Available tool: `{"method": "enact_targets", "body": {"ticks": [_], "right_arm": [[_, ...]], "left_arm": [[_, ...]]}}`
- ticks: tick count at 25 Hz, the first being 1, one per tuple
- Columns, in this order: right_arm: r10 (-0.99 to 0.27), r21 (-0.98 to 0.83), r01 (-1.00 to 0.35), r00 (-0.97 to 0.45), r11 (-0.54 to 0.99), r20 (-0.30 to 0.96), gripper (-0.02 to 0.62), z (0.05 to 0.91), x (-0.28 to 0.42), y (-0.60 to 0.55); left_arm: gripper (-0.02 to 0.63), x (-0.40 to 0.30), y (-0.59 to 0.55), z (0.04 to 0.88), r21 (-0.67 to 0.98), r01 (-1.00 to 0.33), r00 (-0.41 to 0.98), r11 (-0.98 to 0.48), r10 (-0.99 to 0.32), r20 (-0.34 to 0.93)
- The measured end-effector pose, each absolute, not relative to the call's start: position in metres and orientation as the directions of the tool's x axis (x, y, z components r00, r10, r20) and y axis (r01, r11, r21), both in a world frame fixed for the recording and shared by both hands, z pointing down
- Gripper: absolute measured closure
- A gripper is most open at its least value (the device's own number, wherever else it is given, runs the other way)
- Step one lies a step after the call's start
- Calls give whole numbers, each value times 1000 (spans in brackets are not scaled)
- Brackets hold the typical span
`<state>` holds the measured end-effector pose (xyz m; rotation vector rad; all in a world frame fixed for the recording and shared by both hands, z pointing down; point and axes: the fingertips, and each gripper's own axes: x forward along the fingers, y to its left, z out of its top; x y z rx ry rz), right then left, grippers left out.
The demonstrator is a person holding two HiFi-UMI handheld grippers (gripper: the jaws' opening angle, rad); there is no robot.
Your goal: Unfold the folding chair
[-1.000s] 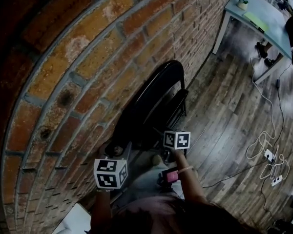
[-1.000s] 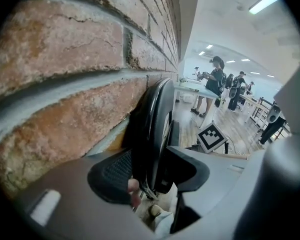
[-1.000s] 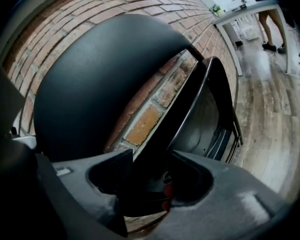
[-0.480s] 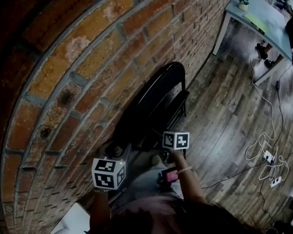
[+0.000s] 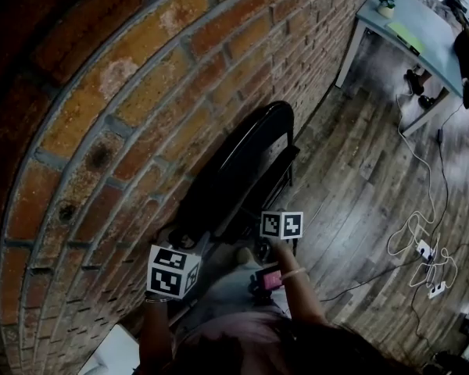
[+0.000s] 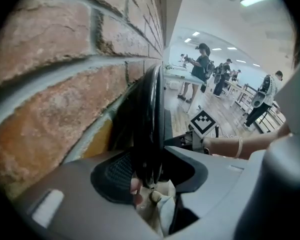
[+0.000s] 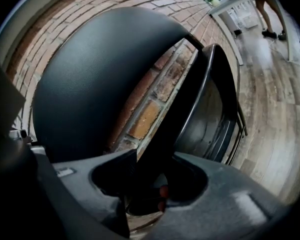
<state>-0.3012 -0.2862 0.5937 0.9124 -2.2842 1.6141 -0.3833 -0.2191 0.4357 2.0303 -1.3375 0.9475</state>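
Observation:
A black folding chair (image 5: 246, 162) leans folded against the brick wall (image 5: 102, 131). The left gripper (image 6: 149, 176), under its marker cube (image 5: 174, 270), has the wall-side panel's thin edge (image 6: 152, 114) between its jaws. Those jaws have just been closing and both sides touch the edge. The right gripper (image 7: 149, 176), below its cube (image 5: 281, 225), straddles the room-side panel's rim (image 7: 190, 109). Its jaws have also just been closing, and the rim fills the gap between them. Brick shows between the two panels (image 7: 150, 114).
A pale table (image 5: 422, 30) stands at the top right on the wood floor (image 5: 359, 178). Cables and a power strip (image 5: 430, 256) lie to the right. Several people (image 6: 200, 74) stand farther off in the room. The wall is tight against the chair's left side.
The left marker cube has tilted slightly. Both grippers stay at the chair's near end, and the chair itself has not visibly moved.

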Motion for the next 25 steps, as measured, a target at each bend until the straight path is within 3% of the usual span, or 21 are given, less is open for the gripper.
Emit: {"method": "enact_targets", "body": {"ticks": [9,25], "right_arm": [[-360,-788,-583,-791,199,494,426,595,-282,-274],[-333,-804,-571,-799,166,500,422,598,-237,-241]], "left_arm": [[442,-356,-210,450,128,-884,351,-450,-458,816],[459,-331,-190,449,139,-900,341,-414,-467,816]]}}
